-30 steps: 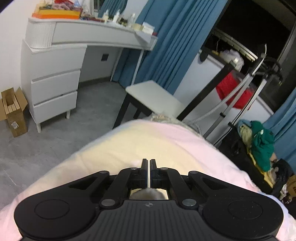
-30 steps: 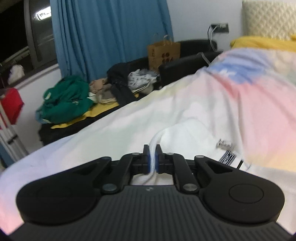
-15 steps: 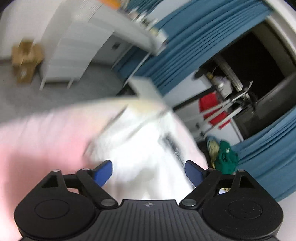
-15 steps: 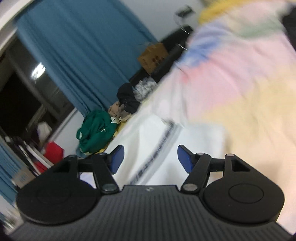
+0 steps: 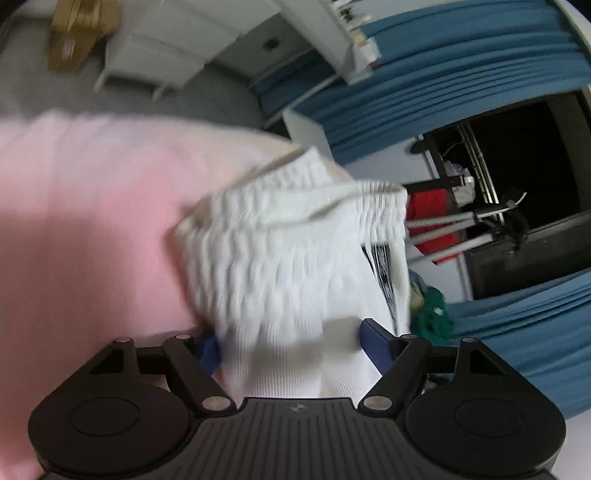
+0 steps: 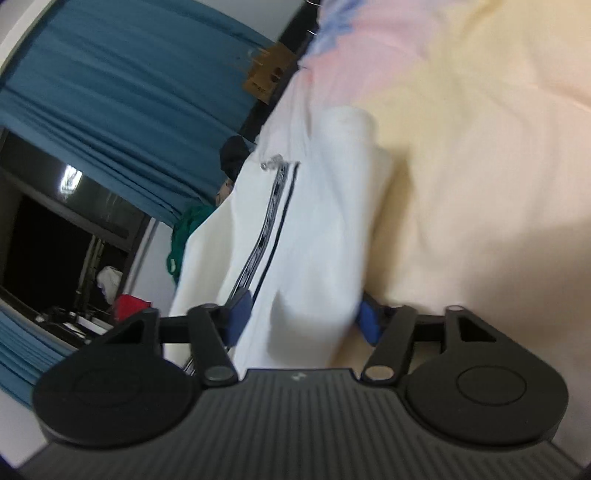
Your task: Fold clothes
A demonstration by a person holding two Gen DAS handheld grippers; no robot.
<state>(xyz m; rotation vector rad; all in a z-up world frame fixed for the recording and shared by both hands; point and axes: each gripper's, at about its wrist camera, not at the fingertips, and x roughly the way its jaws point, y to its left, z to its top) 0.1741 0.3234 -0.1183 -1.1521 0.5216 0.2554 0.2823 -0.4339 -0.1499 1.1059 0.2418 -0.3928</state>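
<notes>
White shorts [image 5: 288, 258] with a ribbed elastic waistband and a black patterned side stripe lie folded on the pink and yellow bedcover [image 5: 85, 221]. My left gripper [image 5: 291, 345] is open, its blue pads [image 5: 373, 341] wide apart on either side of the near end of the cloth. In the right wrist view the same shorts [image 6: 314, 229] stretch away along the bedcover [image 6: 480, 166], side stripe [image 6: 266, 229] on top. My right gripper [image 6: 303, 315] is open too, with the cloth's near edge lying between its fingers. Both views are tilted and slightly blurred.
Blue curtains [image 5: 424, 66] hang behind the bed, with a white dresser [image 5: 166, 48] and a cardboard box [image 5: 74, 33] on the grey floor. A red cloth [image 5: 428, 206] hangs on a rack, and green clothes [image 5: 432, 310] are piled beside it. A paper bag [image 6: 269, 77] stands near the far bed edge.
Both grippers were shut on the white cloth a second ago. They have opened and let go, swung sideways over the bed, and now straddle the laid-down shorts.
</notes>
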